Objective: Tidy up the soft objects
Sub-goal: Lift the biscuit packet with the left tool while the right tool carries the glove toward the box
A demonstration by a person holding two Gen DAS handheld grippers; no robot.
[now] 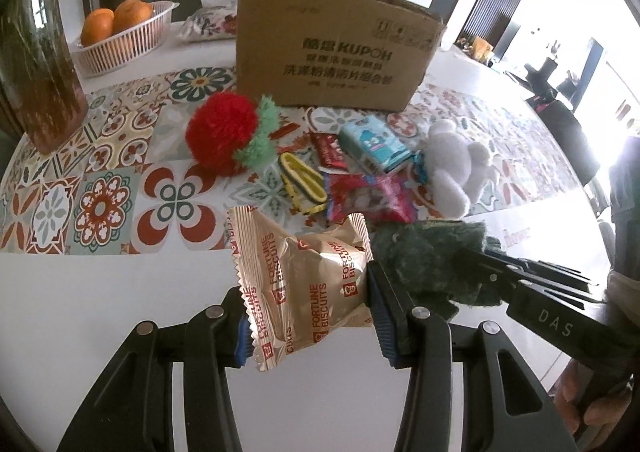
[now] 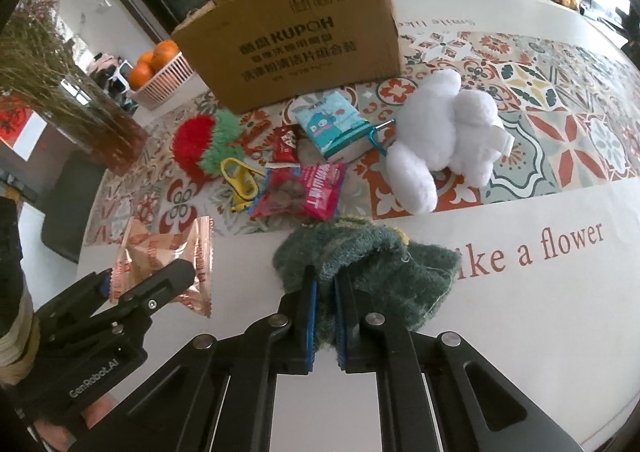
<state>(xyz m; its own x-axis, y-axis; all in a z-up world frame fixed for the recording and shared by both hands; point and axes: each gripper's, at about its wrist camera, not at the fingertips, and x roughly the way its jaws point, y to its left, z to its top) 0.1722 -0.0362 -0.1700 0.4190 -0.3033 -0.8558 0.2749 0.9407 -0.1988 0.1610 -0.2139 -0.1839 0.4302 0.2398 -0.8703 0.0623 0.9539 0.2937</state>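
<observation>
A biscuit packet [image 1: 304, 280] is clamped by the left gripper [image 1: 308, 316]; green knitwear [image 2: 360, 264], partly hidden by the pads, is pinched by the right gripper [image 2: 325, 316].

The left hand-held gripper [image 1: 308, 316], black with blue ribbed pads, rises from the bottom of its own view, jaws part-way apart and pressing both sides of a crinkly gold foil biscuit packet [image 1: 304, 276]. The right hand-held gripper [image 2: 325, 316] sits at lower centre of its view, jaws nearly together, pinching a dark green knitted cloth [image 2: 360, 256].
</observation>
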